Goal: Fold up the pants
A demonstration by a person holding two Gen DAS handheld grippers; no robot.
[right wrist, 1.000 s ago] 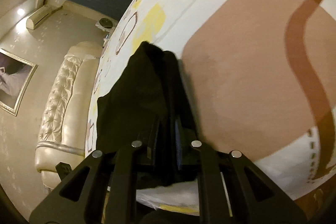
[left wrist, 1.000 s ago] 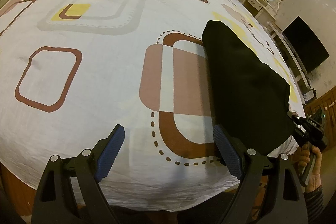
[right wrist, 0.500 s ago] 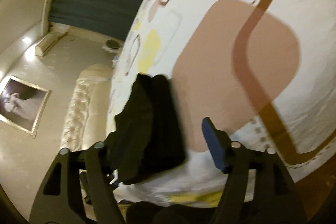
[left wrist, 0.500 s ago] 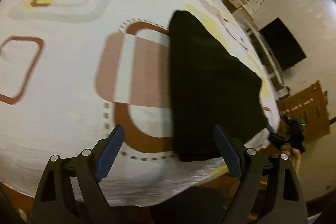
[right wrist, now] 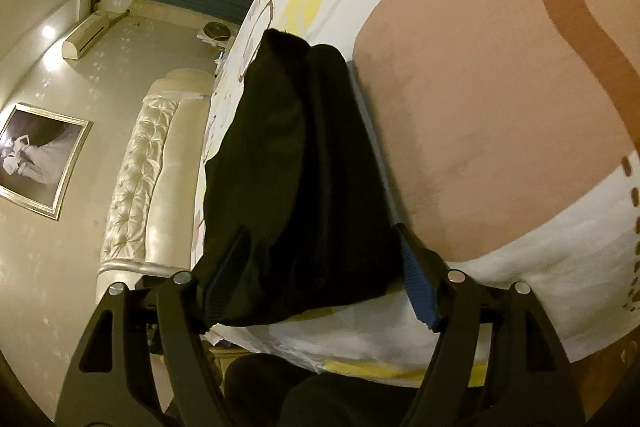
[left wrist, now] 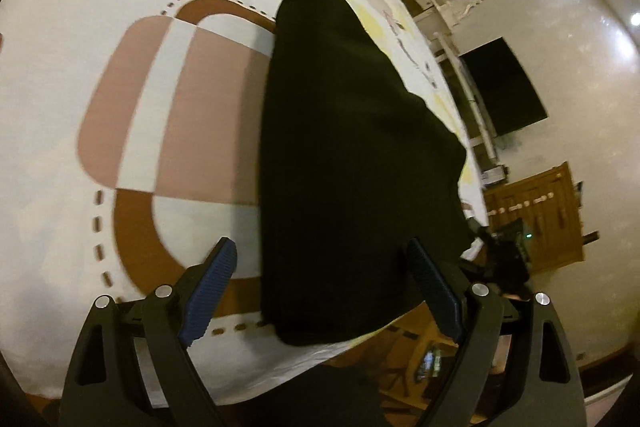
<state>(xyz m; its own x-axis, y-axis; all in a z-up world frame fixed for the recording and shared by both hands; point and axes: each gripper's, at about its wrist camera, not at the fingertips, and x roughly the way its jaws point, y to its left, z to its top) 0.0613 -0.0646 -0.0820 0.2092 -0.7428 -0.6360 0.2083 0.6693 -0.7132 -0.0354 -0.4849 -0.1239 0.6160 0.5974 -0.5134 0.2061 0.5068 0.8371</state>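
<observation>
The black pants (left wrist: pixel 344 147) lie folded in a long flat stack near the edge of a table covered by a white patterned cloth (left wrist: pixel 168 115). My left gripper (left wrist: pixel 324 291) is open, its blue-padded fingers either side of the near end of the pants. In the right wrist view the pants (right wrist: pixel 296 179) show their layered folded edge. My right gripper (right wrist: pixel 316 287) is open, its fingers straddling that end without closing on it. The right gripper also shows in the left wrist view (left wrist: pixel 504 255) past the table edge.
The cloth hangs over the table's near edge (right wrist: pixel 360 343). A cream tufted sofa (right wrist: pixel 144 167) stands beyond the table on one side. A white shelf unit (left wrist: pixel 456 67), a dark screen (left wrist: pixel 504 87) and a wooden cabinet (left wrist: pixel 544 211) stand on the other.
My right gripper has opened and let go of the pants, then moved back around their end. My left gripper has swung right, over the near end of the pants.
</observation>
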